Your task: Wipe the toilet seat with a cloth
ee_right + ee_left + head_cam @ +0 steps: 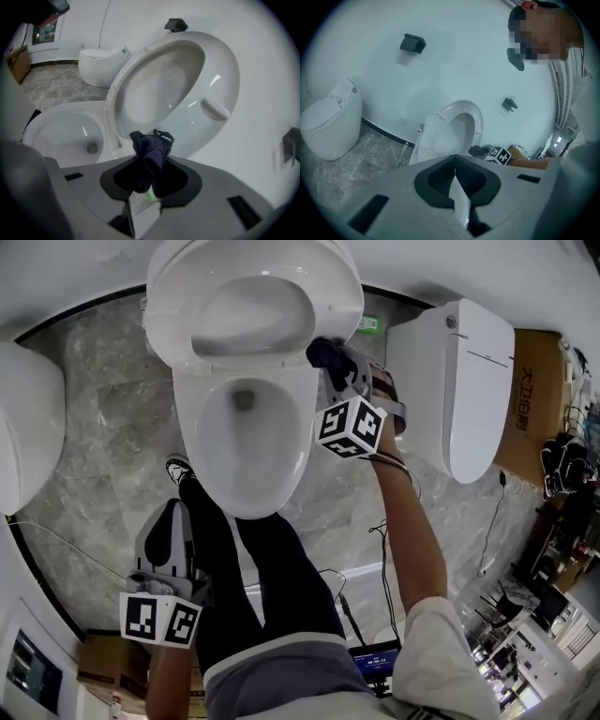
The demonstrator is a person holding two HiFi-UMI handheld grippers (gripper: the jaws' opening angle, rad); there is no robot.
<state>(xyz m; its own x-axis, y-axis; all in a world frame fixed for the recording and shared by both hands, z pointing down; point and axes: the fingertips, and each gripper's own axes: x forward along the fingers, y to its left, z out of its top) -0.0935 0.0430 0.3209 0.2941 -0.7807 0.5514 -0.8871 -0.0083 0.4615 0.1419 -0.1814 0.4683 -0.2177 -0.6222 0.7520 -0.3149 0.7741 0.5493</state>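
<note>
Marble flooring [112,409] is laid around the raised toilet seat [183,320]. A dark blue cloth [151,154] is clamped in the right gripper [146,187] just beside it (contact apparently not made); wiping is judged outstanding. The left gripper [456,185] is closed and empty.

White curved walls, a grey stone floor, and other toilets standing along the wall.

The grey marbled stone floor [103,418] meets the plain white curved wall [454,61] along a thin black skirting band [382,130]. A closed white toilet with a flat boxy lid [469,381] stands at the right, and a rounded egg-shaped white toilet [333,124] stands at the left, both close to the wall. A small black wall fitting [412,43] is fixed high up, and a second black fitting [509,104] sits lower. A brown cardboard box [532,409] stands just beside the right toilet. Thin dark cables [383,568] lie on the floor. The light is soft and even.
</note>
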